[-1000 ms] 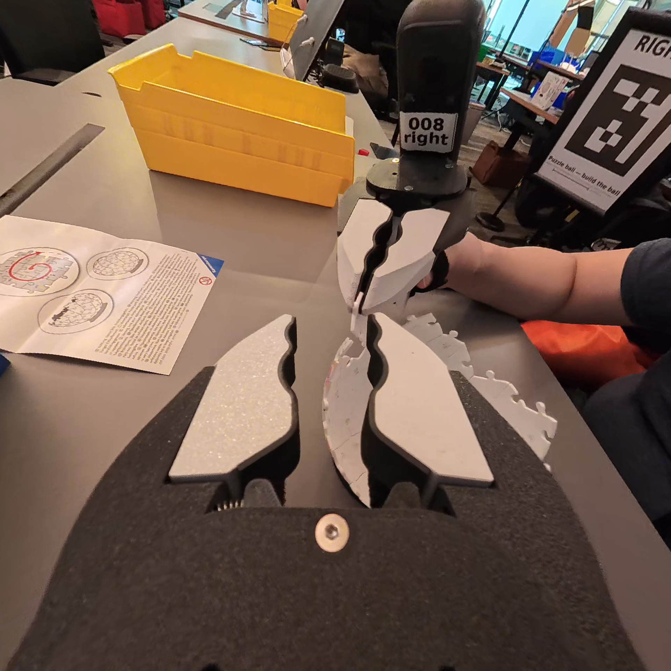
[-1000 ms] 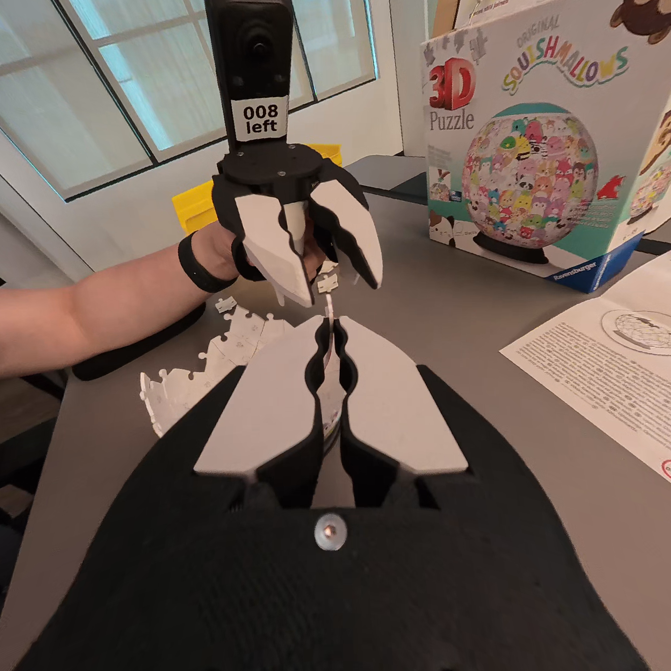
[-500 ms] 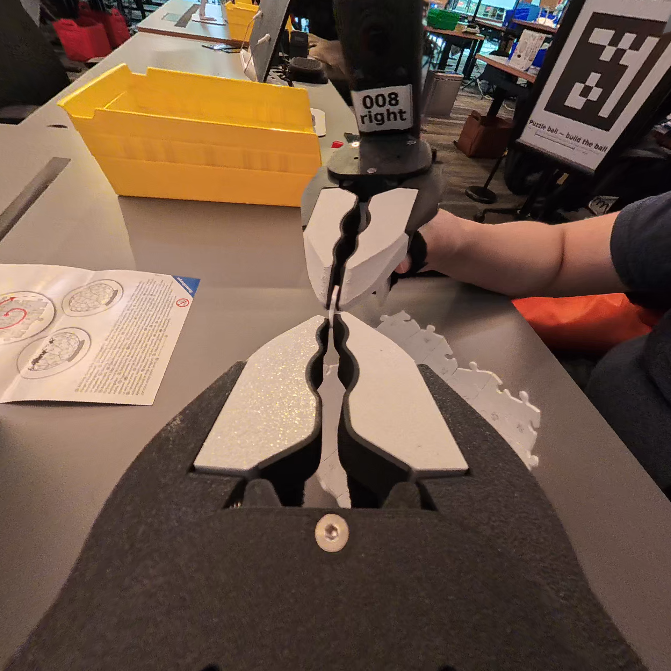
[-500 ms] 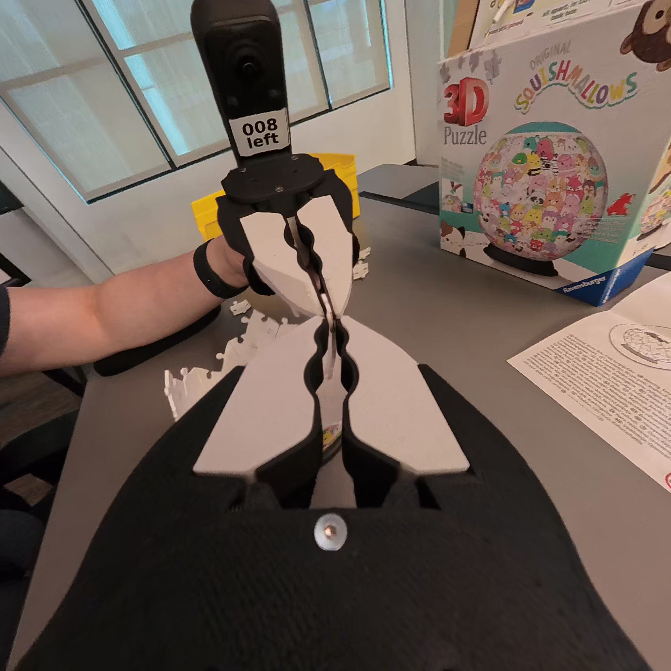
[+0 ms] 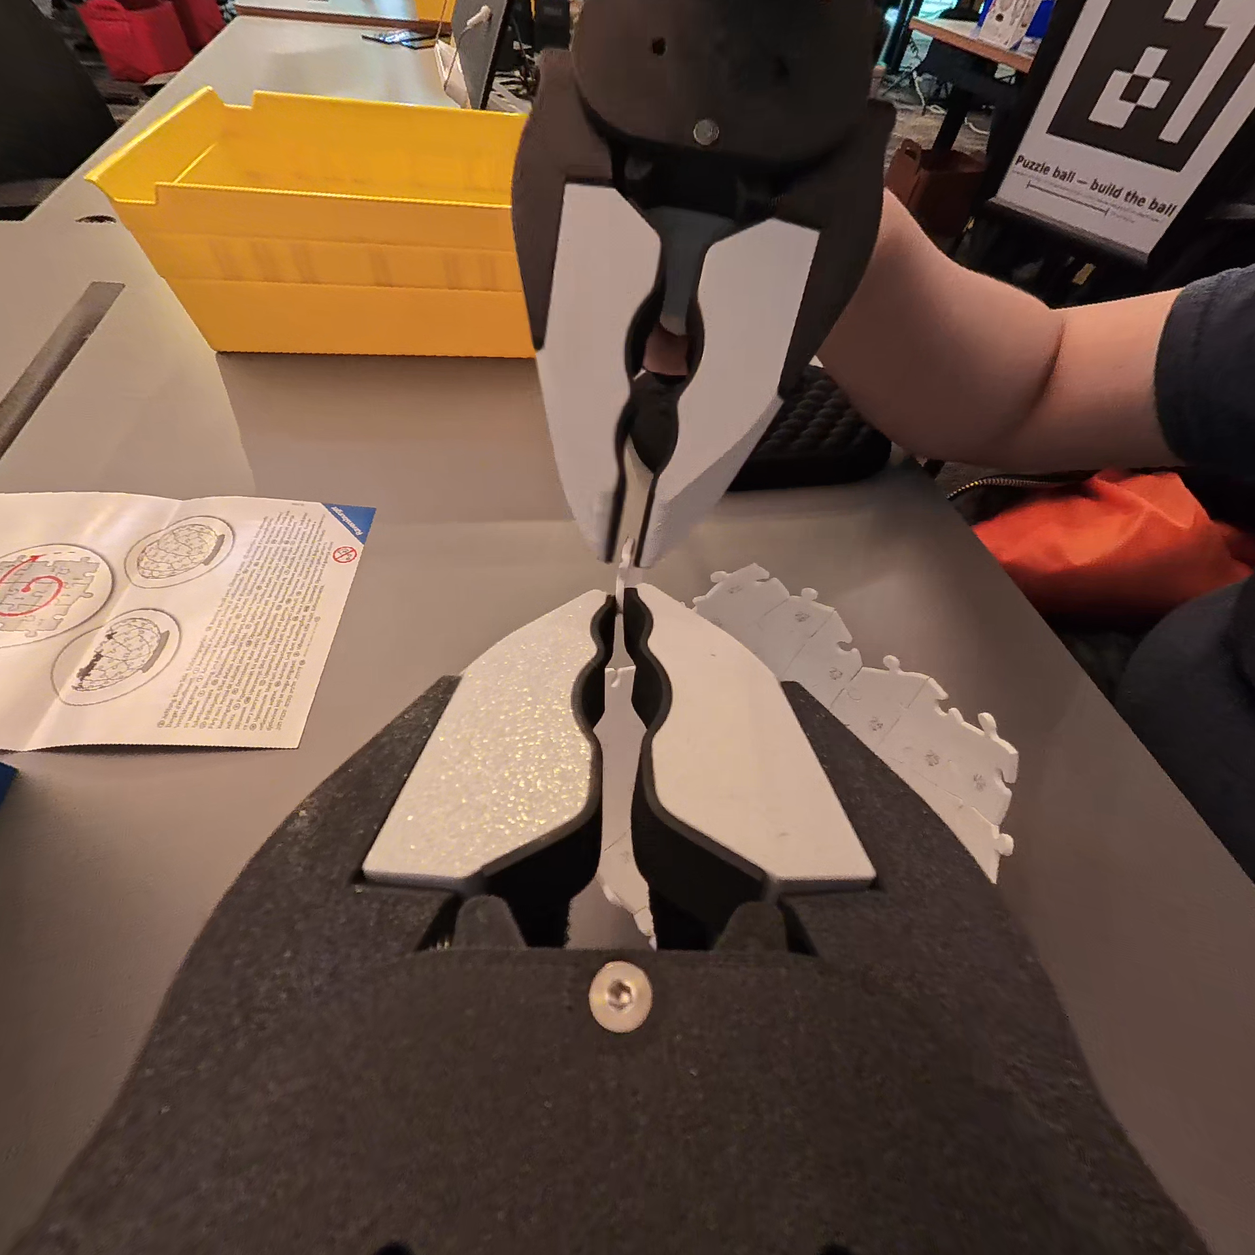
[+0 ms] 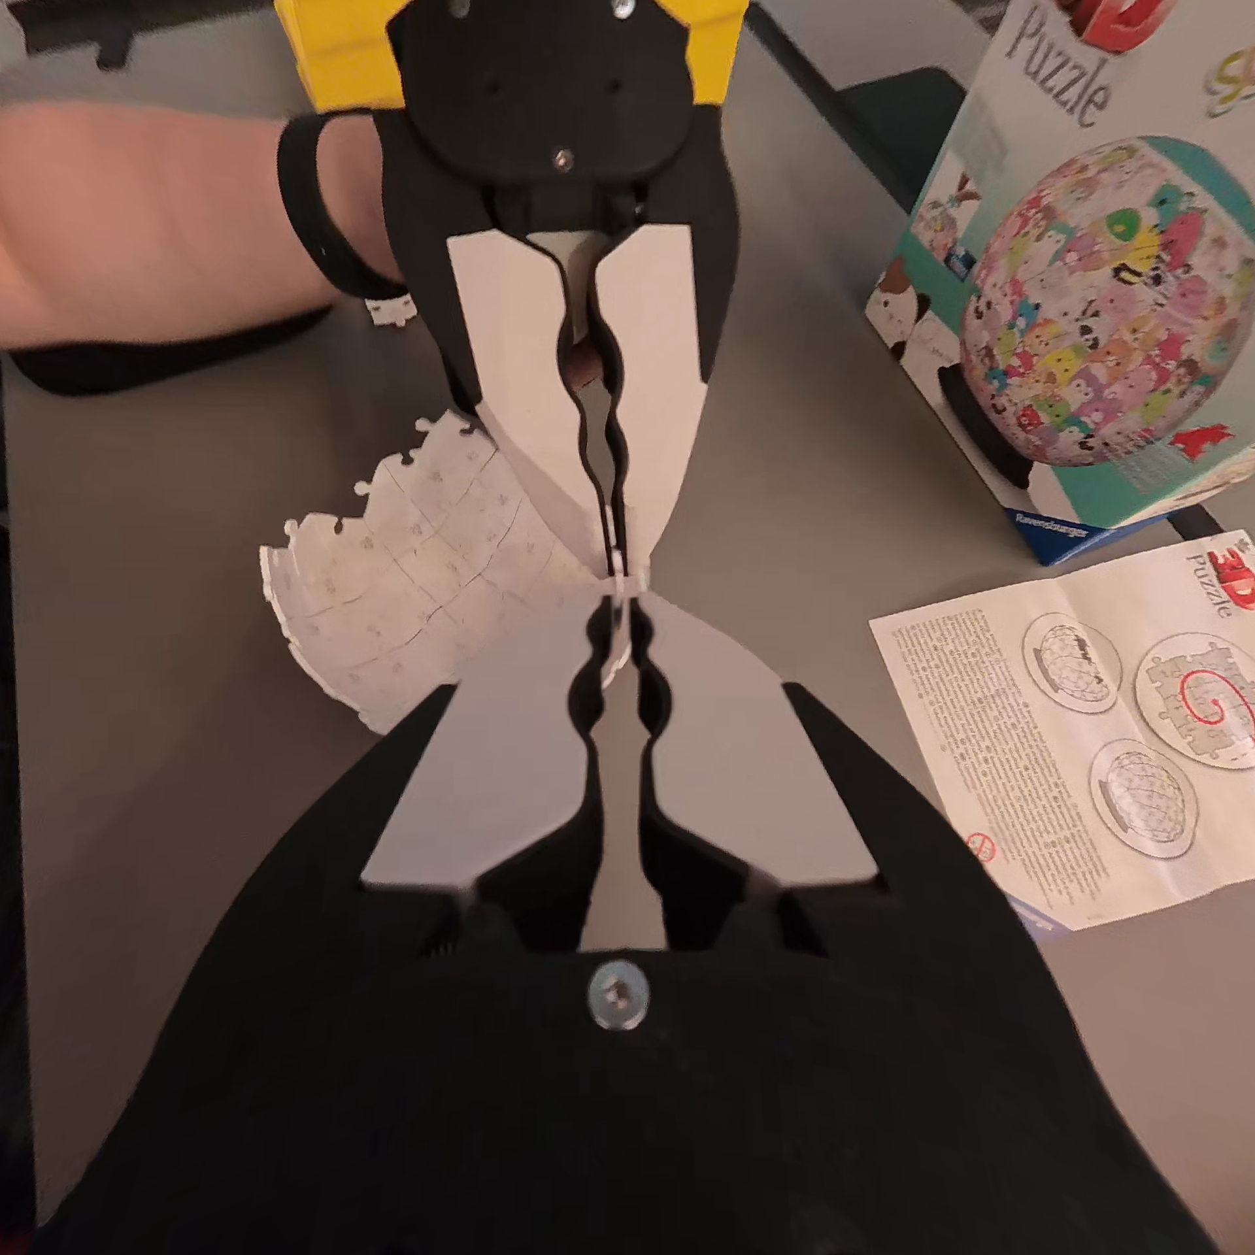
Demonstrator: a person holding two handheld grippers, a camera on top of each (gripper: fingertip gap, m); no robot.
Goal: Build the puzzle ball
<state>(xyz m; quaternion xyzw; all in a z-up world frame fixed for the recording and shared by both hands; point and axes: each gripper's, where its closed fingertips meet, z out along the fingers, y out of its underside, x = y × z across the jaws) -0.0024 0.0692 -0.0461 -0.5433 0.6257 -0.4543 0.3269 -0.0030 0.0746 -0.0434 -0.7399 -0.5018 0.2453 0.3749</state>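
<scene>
A partly built white puzzle-ball shell (image 5: 883, 713) rests on the grey table (image 5: 407, 421); it also shows in the right wrist view (image 6: 407, 591). My left gripper (image 5: 614, 601) is shut on the shell's rim, and white shell shows between its fingers. It also shows in the right wrist view (image 6: 611, 557), pointing down at me. My right gripper (image 6: 616, 611) is shut on a small white puzzle piece (image 6: 621, 584) and holds it at the shell's rim, tip to tip with the left gripper. In the left wrist view the right gripper (image 5: 628, 553) pinches that piece (image 5: 628, 574).
A yellow bin (image 5: 326, 271) stands at the back. An instruction leaflet (image 5: 170, 611) lies on the table (image 6: 1086, 733). The puzzle box (image 6: 1100, 305) stands at the far right. A loose piece (image 6: 390, 311) lies by a person's wrist. An orange bag (image 5: 1100, 536) sits off the table's edge. Only a small space, under 4 cm, lies between the two pairs of fingers.
My left gripper was open around the shell's rim a second ago and has closed on it. The two grippers have drawn closer, tip to tip. The right stays shut on its piece.
</scene>
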